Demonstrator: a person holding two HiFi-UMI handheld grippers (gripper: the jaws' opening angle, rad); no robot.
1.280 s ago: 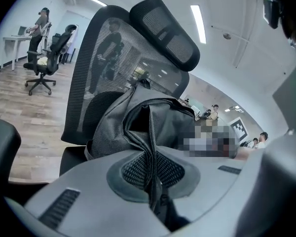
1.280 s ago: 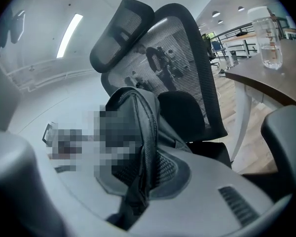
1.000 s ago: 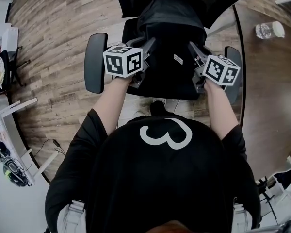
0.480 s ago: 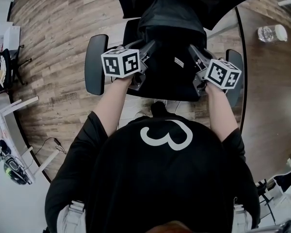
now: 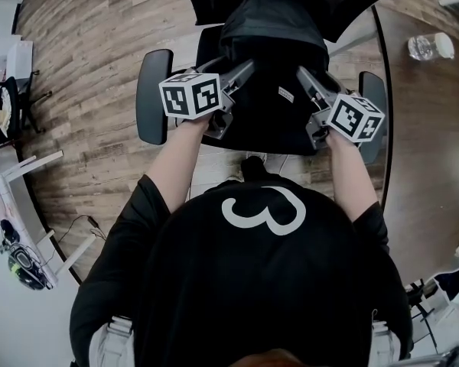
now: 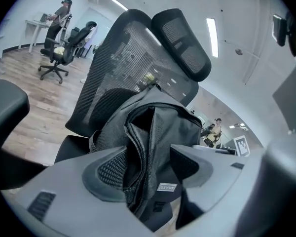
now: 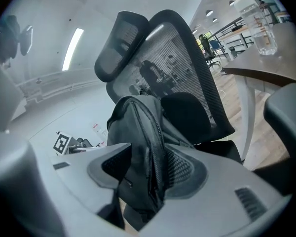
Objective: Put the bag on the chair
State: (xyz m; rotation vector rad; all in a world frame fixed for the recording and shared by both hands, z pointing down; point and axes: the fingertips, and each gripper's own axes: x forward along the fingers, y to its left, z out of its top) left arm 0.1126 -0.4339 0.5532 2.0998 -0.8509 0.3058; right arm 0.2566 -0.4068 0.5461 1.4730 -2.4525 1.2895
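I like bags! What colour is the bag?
The bag is black; the left gripper view shows it best.

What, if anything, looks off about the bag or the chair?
Nothing stands out. The bag stands upright on the chair, in front of its backrest, not hanging off. The left gripper and right gripper have just been opening their jaws, with the bag's sides between them.

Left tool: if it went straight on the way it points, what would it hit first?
The bag, between the jaws of the left tool, which have just been opening; behind it, probably the chair back.
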